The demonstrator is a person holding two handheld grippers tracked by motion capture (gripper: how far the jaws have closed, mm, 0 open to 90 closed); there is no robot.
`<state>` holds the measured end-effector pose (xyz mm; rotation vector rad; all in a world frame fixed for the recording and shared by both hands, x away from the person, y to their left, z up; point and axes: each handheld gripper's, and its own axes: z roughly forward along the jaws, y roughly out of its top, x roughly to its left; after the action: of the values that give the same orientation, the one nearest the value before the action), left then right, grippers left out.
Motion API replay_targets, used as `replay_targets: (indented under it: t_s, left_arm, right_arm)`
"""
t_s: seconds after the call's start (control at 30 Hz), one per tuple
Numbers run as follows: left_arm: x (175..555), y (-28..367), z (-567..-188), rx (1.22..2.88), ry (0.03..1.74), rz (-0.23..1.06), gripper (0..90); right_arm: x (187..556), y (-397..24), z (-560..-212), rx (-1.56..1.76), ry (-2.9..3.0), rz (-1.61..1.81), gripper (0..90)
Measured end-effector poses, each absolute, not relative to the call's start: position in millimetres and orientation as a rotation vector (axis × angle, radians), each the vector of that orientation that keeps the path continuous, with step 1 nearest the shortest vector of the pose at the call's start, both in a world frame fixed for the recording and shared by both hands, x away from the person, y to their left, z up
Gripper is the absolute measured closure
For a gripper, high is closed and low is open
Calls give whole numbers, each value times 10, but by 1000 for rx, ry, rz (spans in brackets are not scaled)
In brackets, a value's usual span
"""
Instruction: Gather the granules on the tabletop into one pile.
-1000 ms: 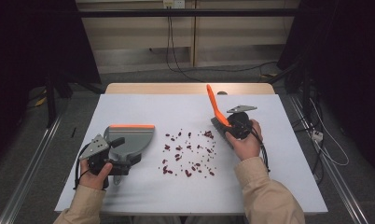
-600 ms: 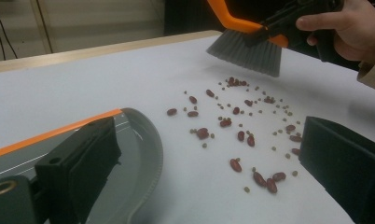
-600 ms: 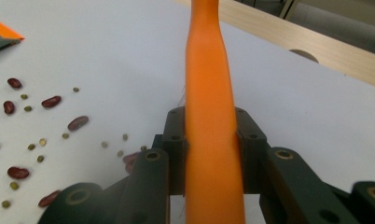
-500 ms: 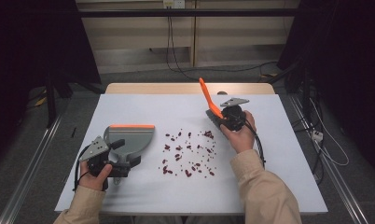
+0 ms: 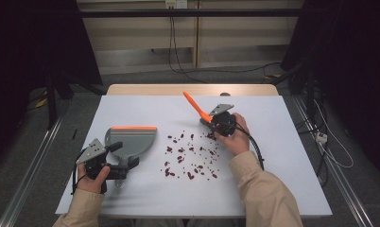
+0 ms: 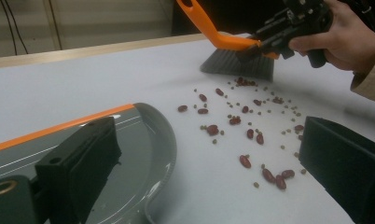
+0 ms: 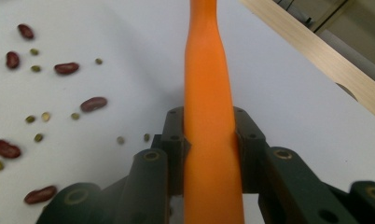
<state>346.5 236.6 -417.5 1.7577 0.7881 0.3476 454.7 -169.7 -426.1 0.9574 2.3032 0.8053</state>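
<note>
Since the earlier frames we see the small hand brush with the bright orange plastic handle and dark grey bristles (image 5: 201, 113) carried leftward and down toward the scattered beans; its handle now leans further over to the left, and the bristles have come down to the far right edge of the spill.

The brush handle is a smooth, tapering orange strip that rises up and away from the grip, and in the left gripper view the bristles (image 6: 237, 65) form a flat grey fan whose tips meet the tabletop just behind the nearest beans. The right claw (image 7: 209, 140) is pinching the brush handle, its black jaws pressed against both sides of the orange plastic. The right hand (image 5: 233, 135) wraps the gripper body with the forearm in a beige sleeve running in from below.

The dark red kidney beans and small green mung beans (image 5: 190, 156) lie strewn across the middle of the white tabletop (image 5: 282, 179), between brush and dustpan.

To their left sits the grey plastic dustpan with an orange lip (image 5: 130, 140), flat on the tabletop, its mouth away from us. The left claw (image 5: 124, 163) is clamped on the dustpan's handle, and the left hand (image 5: 93, 177) rests low near the front edge.
</note>
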Motion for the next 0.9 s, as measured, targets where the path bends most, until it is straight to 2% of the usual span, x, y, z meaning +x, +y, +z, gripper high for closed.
replay_targets:
  t_s: [0.9]
  left_arm:
    - [3431, 2347, -4118, 1756, 756, 356, 48]
  right_arm:
    - [4008, -1589, -4223, 763, 2466, 875, 711]
